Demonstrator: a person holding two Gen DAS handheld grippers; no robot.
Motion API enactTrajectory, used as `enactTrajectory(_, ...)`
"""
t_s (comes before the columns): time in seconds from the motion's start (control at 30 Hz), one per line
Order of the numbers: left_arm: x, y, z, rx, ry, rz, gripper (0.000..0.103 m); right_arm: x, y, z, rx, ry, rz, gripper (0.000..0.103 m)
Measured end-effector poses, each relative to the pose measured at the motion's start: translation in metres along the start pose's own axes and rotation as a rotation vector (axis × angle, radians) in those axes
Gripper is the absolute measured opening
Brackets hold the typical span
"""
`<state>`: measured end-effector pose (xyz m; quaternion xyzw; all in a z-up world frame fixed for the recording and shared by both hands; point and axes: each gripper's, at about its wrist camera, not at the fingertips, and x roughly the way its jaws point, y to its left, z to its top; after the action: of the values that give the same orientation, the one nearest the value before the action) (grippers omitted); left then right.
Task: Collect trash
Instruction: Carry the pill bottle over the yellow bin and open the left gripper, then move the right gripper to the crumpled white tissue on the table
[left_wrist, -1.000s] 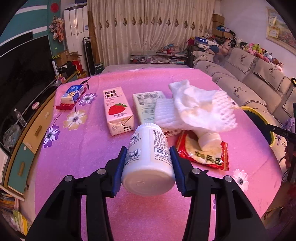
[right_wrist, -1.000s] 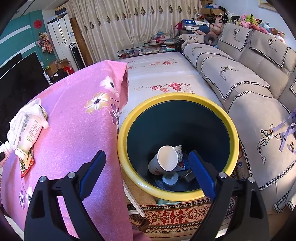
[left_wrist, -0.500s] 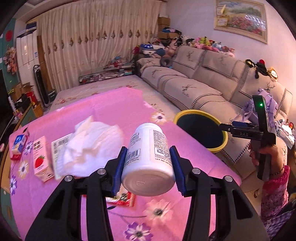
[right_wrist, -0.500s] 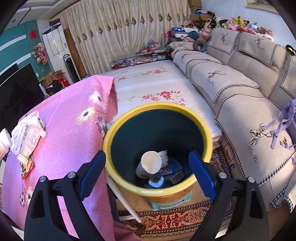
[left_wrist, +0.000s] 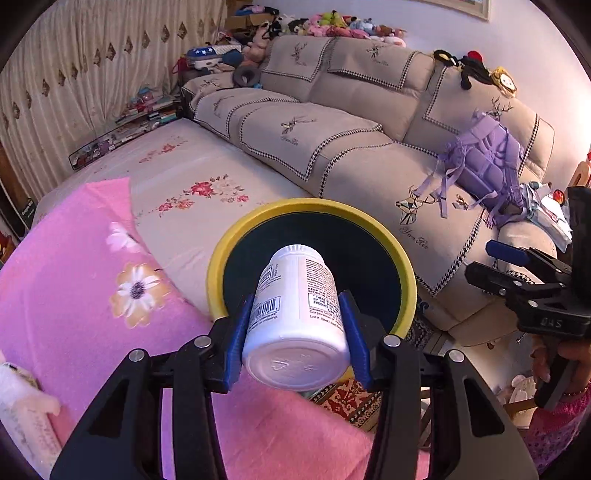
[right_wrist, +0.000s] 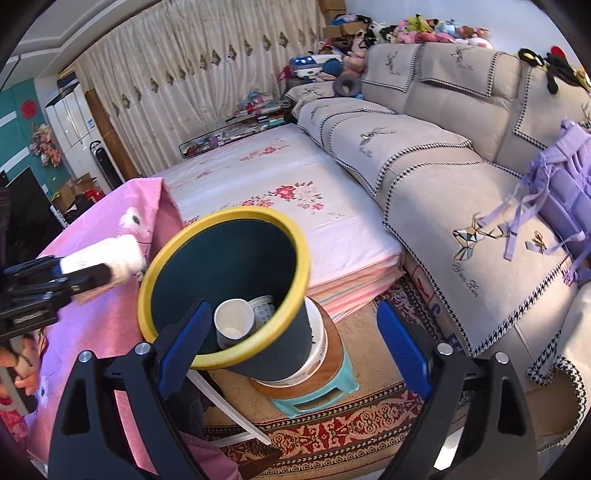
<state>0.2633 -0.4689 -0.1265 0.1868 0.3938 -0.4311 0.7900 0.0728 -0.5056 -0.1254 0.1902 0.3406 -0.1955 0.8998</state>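
My left gripper (left_wrist: 297, 328) is shut on a white pill bottle (left_wrist: 295, 317), held lying forward with its base toward the camera, right at the near rim of the yellow-rimmed dark trash bin (left_wrist: 402, 254). In the right wrist view the bottle (right_wrist: 107, 258) sits in the left gripper (right_wrist: 48, 280) just left of the bin (right_wrist: 258, 347). A white paper cup (right_wrist: 234, 323) and other trash lie inside the bin. My right gripper (right_wrist: 291, 347) is open and empty, just above the bin's near side; it also shows in the left wrist view (left_wrist: 517, 273).
The pink flowered tablecloth (left_wrist: 74, 295) lies left of the bin. The bin stands on a teal stool (right_wrist: 317, 398) over a patterned rug (right_wrist: 332, 432). A beige sofa (left_wrist: 351, 129) with a purple backpack (left_wrist: 487, 166) lies behind. A white tube (left_wrist: 22, 413) lies at the table's left.
My left gripper has swung right with the bottle, from over the table to the bin's rim. My right gripper has drawn back and to the right, so the bin sits further left.
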Motion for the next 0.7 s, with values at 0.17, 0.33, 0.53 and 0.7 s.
enactTrajectory(0.17,0.058,-0.009,0.020,-0.018,0.071,0.001,0.047,0.001,-0.017,-0.005,0.029,0.005,-0.001,0.086)
enactTrajectory(0.33,0.066,-0.007,0.028,-0.056,0.040,0.037,0.063,0.006,-0.020,-0.008,0.036,0.020,0.008,0.086)
enactTrajectory(0.53,0.002,0.002,0.016,-0.091,-0.088,0.070,0.075,0.008,-0.012,-0.009,0.026,0.023,0.030,0.086)
enactTrajectory(0.7,-0.083,0.012,-0.017,-0.132,-0.237,0.105,0.086,0.008,0.008,-0.010,0.002,0.029,0.060,0.086)
